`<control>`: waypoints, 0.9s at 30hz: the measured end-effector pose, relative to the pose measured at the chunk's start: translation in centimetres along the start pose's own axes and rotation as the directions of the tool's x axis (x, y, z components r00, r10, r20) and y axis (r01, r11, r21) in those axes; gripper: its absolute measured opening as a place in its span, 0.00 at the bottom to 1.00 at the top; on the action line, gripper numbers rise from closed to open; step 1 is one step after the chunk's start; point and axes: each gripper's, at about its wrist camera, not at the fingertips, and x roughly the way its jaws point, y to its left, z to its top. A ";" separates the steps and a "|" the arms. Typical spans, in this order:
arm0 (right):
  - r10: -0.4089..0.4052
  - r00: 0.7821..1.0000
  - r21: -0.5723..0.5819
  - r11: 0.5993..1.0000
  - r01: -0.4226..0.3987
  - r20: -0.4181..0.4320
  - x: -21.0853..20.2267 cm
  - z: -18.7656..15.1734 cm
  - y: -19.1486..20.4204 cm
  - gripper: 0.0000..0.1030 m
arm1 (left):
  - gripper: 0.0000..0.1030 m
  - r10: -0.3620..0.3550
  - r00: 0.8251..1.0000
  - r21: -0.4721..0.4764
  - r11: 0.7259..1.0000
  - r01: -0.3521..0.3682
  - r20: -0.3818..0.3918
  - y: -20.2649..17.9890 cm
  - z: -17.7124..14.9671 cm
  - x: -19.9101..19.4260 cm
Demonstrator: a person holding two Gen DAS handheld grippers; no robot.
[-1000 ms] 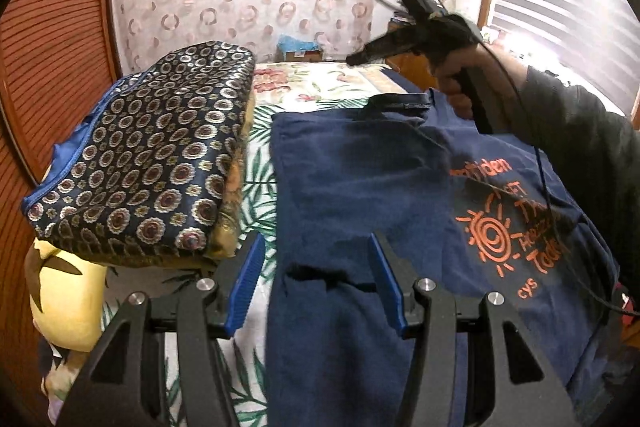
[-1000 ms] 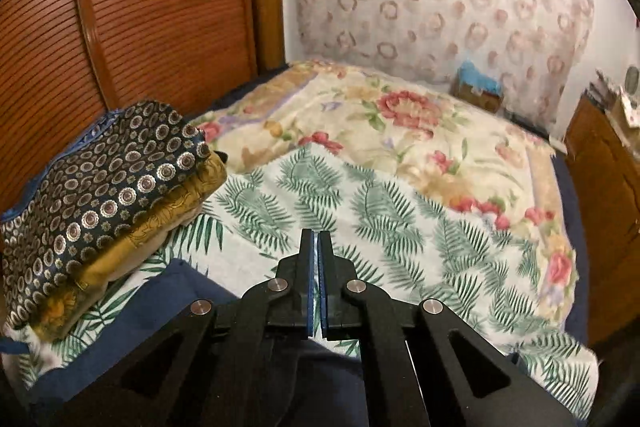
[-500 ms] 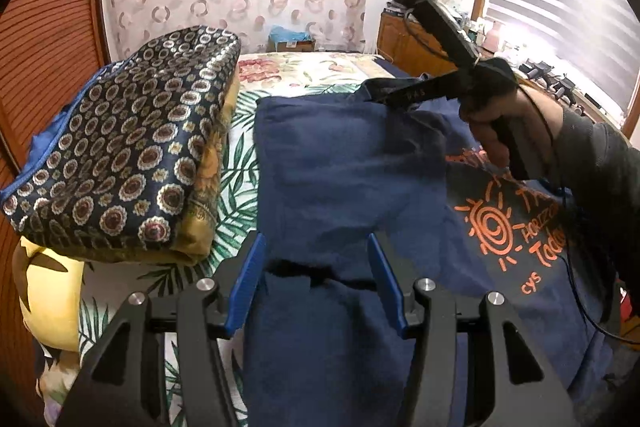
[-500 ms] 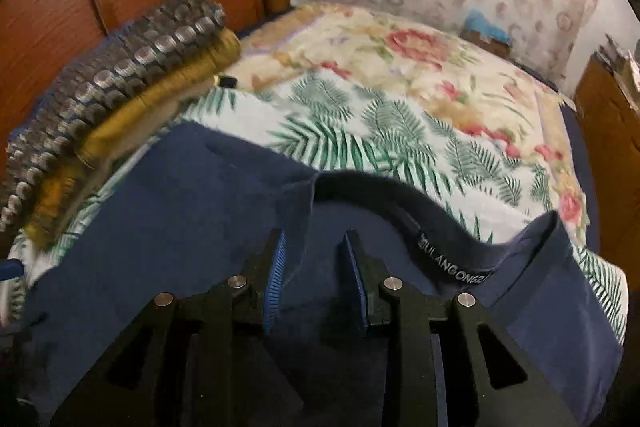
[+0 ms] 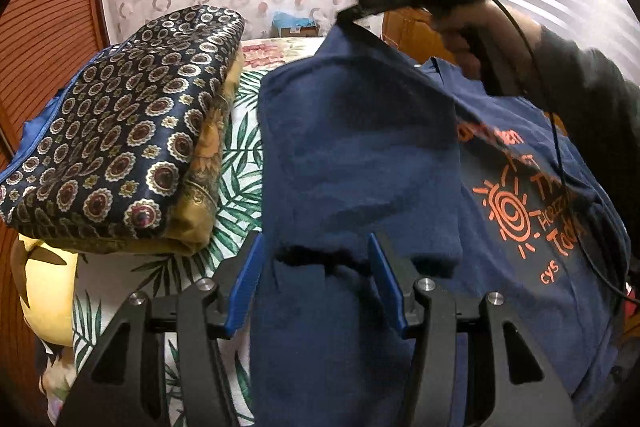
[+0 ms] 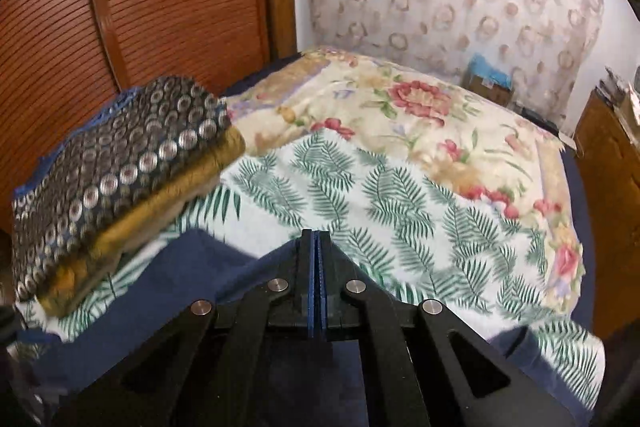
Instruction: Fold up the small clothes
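1. Lying on the bed (image 6: pixel 400 195): navy T-shirt (image 5: pixel 360 155), upper edge lifted.
2. Right gripper (image 5: pixel 352 13) jaws clamped on T-shirt; left gripper (image 5: pixel 316 267) jaws apart over it.
3. Folded patterned stack (image 5: pixel 120 147) just beside, left.

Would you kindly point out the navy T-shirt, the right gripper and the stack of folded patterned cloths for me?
navy T-shirt (image 5: pixel 360 155): left wrist view, plain folded-over panel.
right gripper (image 5: pixel 348 14): left wrist view, fingertips pinching the raised shirt edge.
stack of folded patterned cloths (image 5: pixel 120 139): left wrist view, top of the circle-patterned cloth.
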 end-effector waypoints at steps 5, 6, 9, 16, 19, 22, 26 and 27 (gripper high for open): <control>-0.031 1.000 -0.024 0.999 0.031 -0.002 2.0 0.9 0.5 0.00 | 0.51 0.014 0.999 0.005 1.000 -0.014 -0.034 -0.1 0.0 0.7; -0.038 0.999 -0.032 0.999 0.038 -0.013 2.4 0.7 0.6 0.00 | 0.51 0.016 0.999 0.004 1.000 -0.016 -0.043 -0.1 0.0 0.9; -0.050 0.999 -0.017 0.999 0.050 -0.018 2.4 0.0 0.1 0.13 | 0.51 0.016 0.998 0.004 1.000 -0.016 -0.054 -0.1 0.0 1.2; -0.080 0.997 0.047 0.996 0.080 0.013 -4.2 -3.6 -4.3 0.39 | 0.51 0.006 0.998 -0.005 1.000 -0.006 -0.058 0.1 0.2 1.4; -0.126 0.992 0.072 0.989 0.125 0.005 -8.2 -6.8 -6.4 0.42 | 0.52 0.009 0.998 -0.002 1.000 -0.009 -0.058 0.2 0.3 1.5; -0.177 0.984 0.113 0.978 0.177 -0.010 -11.4 -10.6 -8.4 0.42 | 0.52 0.006 0.998 -0.004 1.000 -0.007 -0.058 0.1 0.2 1.4; -0.243 0.969 0.183 0.952 0.247 -0.047 -16.0 -17.2 -11.0 0.42 | 0.52 0.010 0.998 -0.001 1.000 -0.010 -0.059 0.2 0.2 1.5; -0.258 0.964 0.191 0.945 0.264 -0.055 -16.8 -18.7 -11.3 0.42 | 0.52 0.008 0.998 -0.002 1.000 -0.008 -0.059 0.2 0.2 1.5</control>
